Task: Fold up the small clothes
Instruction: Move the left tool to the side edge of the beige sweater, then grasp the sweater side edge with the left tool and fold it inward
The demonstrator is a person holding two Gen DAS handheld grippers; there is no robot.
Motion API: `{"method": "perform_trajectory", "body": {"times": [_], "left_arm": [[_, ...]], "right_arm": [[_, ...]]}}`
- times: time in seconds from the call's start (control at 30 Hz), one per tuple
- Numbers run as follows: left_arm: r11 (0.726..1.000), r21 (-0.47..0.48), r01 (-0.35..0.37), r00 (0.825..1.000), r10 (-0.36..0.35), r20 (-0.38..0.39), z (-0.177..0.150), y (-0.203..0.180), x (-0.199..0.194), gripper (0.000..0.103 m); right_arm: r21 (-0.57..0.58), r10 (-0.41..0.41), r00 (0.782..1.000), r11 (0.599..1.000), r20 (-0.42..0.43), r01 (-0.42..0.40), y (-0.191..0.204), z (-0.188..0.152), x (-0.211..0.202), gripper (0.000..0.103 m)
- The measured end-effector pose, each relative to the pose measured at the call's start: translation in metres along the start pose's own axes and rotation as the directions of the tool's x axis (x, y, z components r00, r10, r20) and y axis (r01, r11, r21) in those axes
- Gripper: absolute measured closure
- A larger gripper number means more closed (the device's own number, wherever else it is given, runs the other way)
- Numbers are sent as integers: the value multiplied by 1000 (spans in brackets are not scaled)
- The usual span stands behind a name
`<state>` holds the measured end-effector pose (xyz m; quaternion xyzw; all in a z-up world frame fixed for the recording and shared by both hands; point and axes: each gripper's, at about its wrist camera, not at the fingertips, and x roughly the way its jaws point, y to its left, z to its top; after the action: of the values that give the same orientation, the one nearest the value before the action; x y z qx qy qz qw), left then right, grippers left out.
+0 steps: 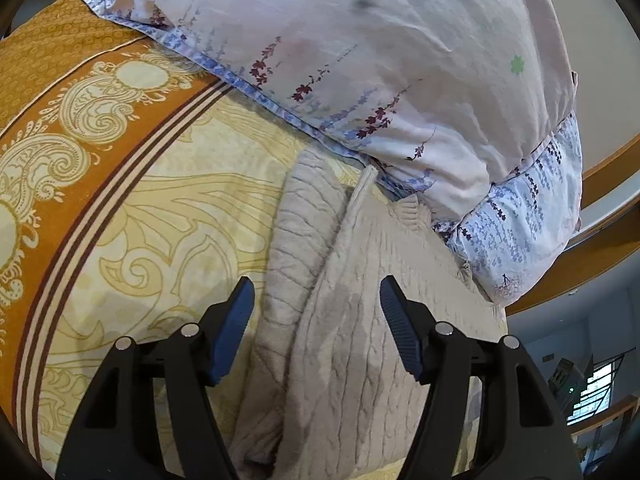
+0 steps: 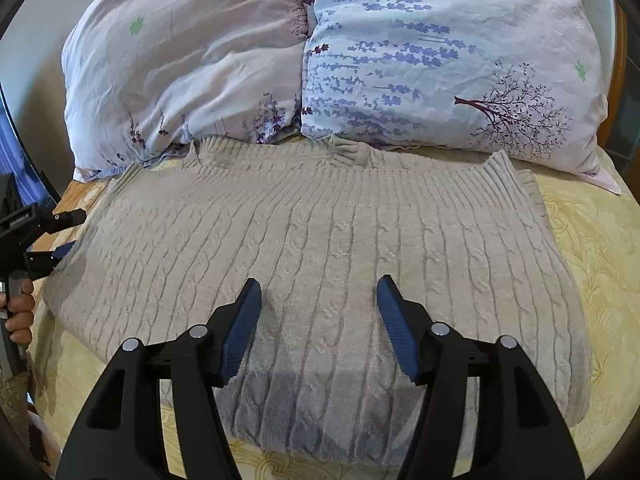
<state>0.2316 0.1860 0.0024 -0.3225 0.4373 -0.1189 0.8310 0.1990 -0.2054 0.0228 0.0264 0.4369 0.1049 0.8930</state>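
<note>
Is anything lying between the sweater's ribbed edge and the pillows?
Nothing. In the right wrist view the beige sweater runs straight up against the two floral pillows; only a thin strip of yellow bedspread shows at the corners.

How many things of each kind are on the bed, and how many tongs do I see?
Sweater, beige cable knit, lying flat: 1
Pillows, floral print, pale pink and light blue: 2
Bedspread, yellow with orange border: 1
Tongs, black with blue pads, left tongs and right tongs, both open: 2
Total: 6
</note>
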Motion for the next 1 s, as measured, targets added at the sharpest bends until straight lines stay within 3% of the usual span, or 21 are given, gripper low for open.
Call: {"method": "perform_trajectory", "body": {"times": [0.2, 0.47, 0.6, 0.9, 1.0], "left_arm": [[997, -51, 50, 999, -51, -16, -2, 0, 6, 47], [995, -73, 65, 997, -67, -29, -6, -5, 14, 57], [995, -79, 68, 997, -71, -38, -7, -9, 18, 80], [978, -53, 201, 980, -200, 23, 0, -50, 1, 86], [964, -25, 266, 964, -264, 40, 0, -78, -1, 87]], "right_arm": [[7, 12, 1000, 1000, 9, -12, -2, -2, 0, 39], [12, 15, 1000, 1000, 20, -15, -2, -4, -1, 38], [16, 21, 1000, 1000, 23, -21, -2, -4, -1, 38], [97, 71, 996, 992, 48, -76, -23, -4, -17, 37], [125, 64, 995, 989, 78, -73, -38, -4, -28, 37]]}}
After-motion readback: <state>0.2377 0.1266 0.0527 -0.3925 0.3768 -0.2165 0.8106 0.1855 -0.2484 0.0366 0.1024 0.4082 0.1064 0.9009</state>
